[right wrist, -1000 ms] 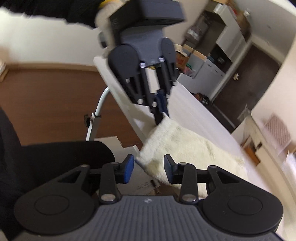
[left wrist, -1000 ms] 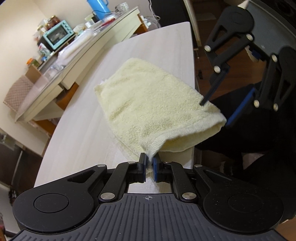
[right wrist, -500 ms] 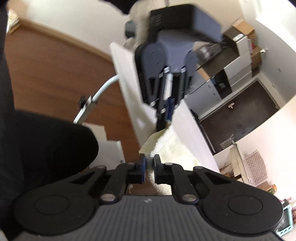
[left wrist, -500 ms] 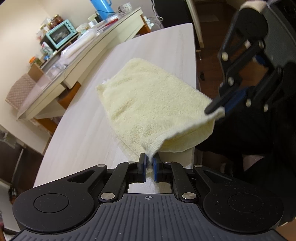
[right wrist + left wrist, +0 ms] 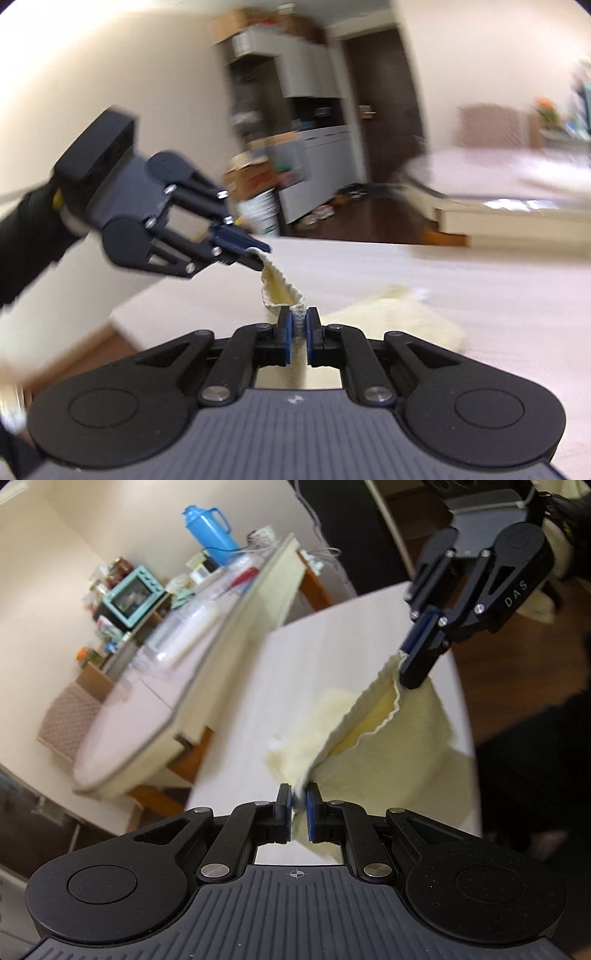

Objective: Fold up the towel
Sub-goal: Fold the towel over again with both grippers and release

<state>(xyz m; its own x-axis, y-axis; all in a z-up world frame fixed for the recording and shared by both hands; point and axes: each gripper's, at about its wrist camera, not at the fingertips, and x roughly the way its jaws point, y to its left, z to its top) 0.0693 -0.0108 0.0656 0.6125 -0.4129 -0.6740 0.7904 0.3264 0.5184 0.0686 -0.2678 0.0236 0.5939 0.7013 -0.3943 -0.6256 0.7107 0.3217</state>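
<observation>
Pale yellow towel (image 5: 399, 746) partly lifted off a white desk (image 5: 332, 642), its near hemmed edge stretched in the air between two sets of tongs, the rest lying rumpled on the desk near the right-hand edge. Left tongs (image 5: 298, 797) closed almost fully on one corner of the towel, blue pads pressing the cloth from both sides. Right tongs (image 5: 413, 668) seen from the left wrist view reaching down from the upper right, pinched shut on the opposite corner, the lifted edge sagging in a wavy line between the two grips. From the right wrist view, right tongs (image 5: 298, 321) clamped on a bunched fold of towel (image 5: 399, 314), with the left tongs (image 5: 258, 254) coming in from the left, gripping the other end just above the desk (image 5: 480, 280). Behind, blurred: a long side counter (image 5: 177, 686) carrying a teal mini oven (image 5: 133, 596) and a blue jug (image 5: 210, 526); dark wooden floor (image 5: 517, 672) to the right.
</observation>
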